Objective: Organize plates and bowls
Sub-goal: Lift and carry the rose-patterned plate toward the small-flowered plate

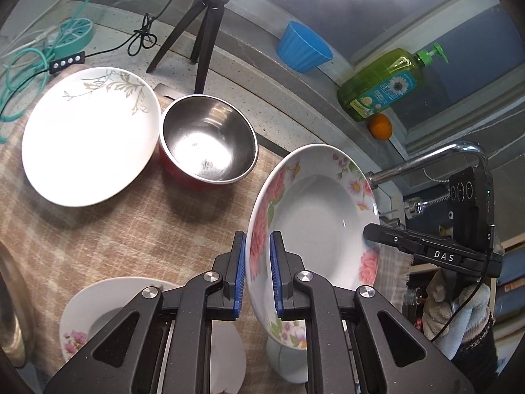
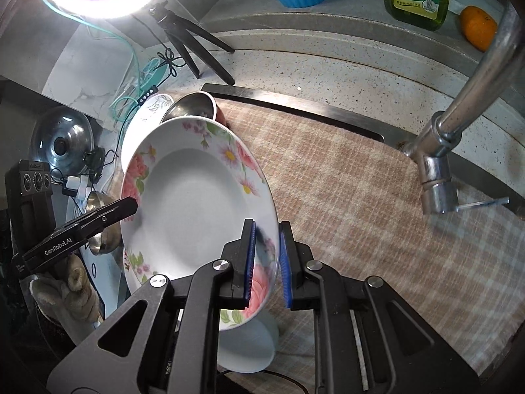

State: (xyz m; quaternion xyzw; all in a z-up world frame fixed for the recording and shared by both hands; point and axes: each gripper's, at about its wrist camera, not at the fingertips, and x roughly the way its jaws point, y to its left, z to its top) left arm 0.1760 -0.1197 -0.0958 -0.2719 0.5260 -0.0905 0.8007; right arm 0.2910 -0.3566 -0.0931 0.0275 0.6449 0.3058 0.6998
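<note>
Item: flowered deep plate (image 1: 315,216). Held tilted on edge above the checked cloth (image 1: 137,229), near the cloth's sink-side edge. The left gripper (image 1: 257,275) has its blue pads either side of one part of the rim; the right gripper (image 2: 265,262) straddles the opposite part. Both pairs of jaws stand narrow around the rim, but whether each truly clamps it or one only brackets it cannot be told; the plate rests on nothing, so at least one must bear it.

Item: white bowl (image 2: 252,348). Sits directly beneath the held plate, at the cloth's near edge.

Item: leaf-pattern plate (image 1: 88,134). Lies flat toward the cloth's far left corner, its rim touching the steel bowl.

Item: steel bowl (image 1: 210,138), red outside. Upright, by the far edge of the cloth.

Item: small flowered plate (image 1: 98,315). At the near left of the cloth, partly hidden behind the left gripper.

Progress, judged: early to middle. No stack of like pieces is visible; plates and bowls lie singly and apart. One plate is in transit. Remaining: set it down with the other plates and group the two bowls.

Other items, untouched: faucet (image 2: 459,115); blue cup (image 1: 303,47), soap bottle (image 1: 384,85) and orange (image 1: 380,126) on the ledge.
</note>
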